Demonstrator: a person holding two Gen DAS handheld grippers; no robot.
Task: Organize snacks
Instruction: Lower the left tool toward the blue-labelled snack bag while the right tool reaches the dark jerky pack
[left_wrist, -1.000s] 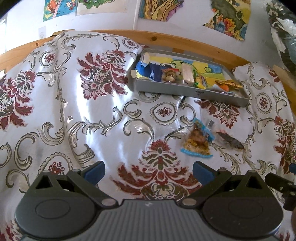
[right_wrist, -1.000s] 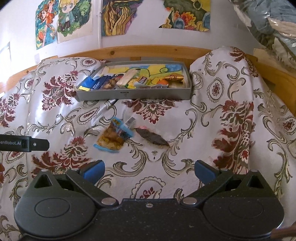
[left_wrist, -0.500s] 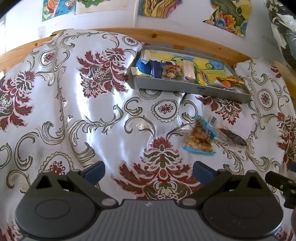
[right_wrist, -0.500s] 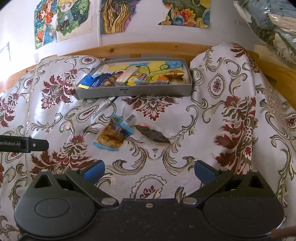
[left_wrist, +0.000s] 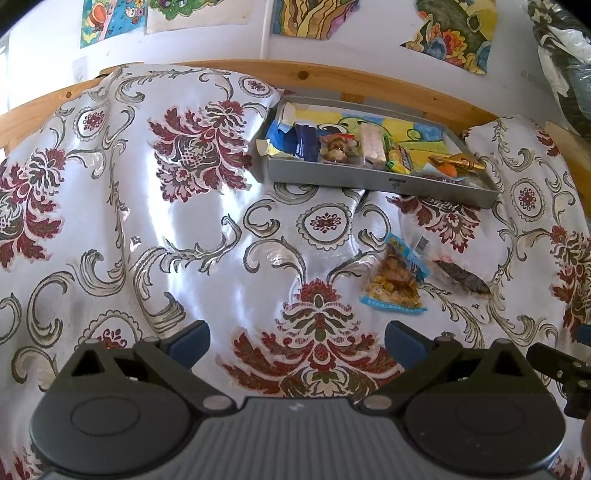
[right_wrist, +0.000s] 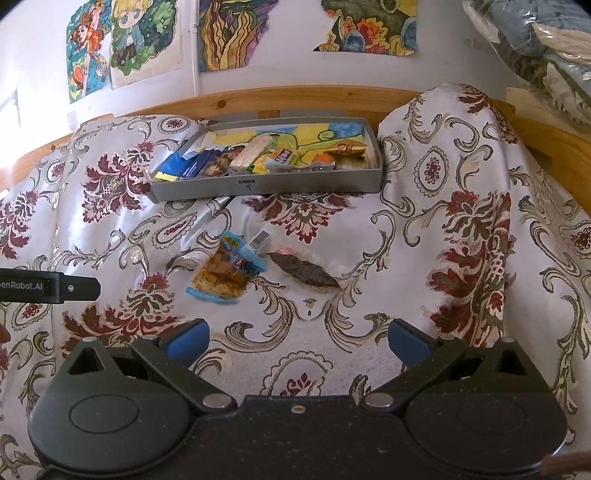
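Note:
A grey tray (left_wrist: 373, 181) (right_wrist: 266, 184) holding several wrapped snacks sits at the back of the patterned cloth. In front of it two snacks lie loose: a blue-edged clear packet (left_wrist: 397, 282) (right_wrist: 225, 271) and, to its right, a dark brown snack in clear wrap (left_wrist: 463, 277) (right_wrist: 306, 271). My left gripper (left_wrist: 295, 341) is open and empty, low over the cloth, with the packet ahead to its right. My right gripper (right_wrist: 297, 341) is open and empty too, with both loose snacks just ahead of it.
A wooden rail (right_wrist: 332, 98) runs behind the tray, below a wall of drawings. The cloth humps up high at the right (right_wrist: 461, 155). Plastic-wrapped bedding (right_wrist: 535, 40) hangs at the top right. Part of the left gripper (right_wrist: 48, 286) juts in at the right wrist view's left edge.
Both grippers have eased down and a little back; the tray and loose snacks sit slightly lower in each view. Both stay open. No snack has moved.

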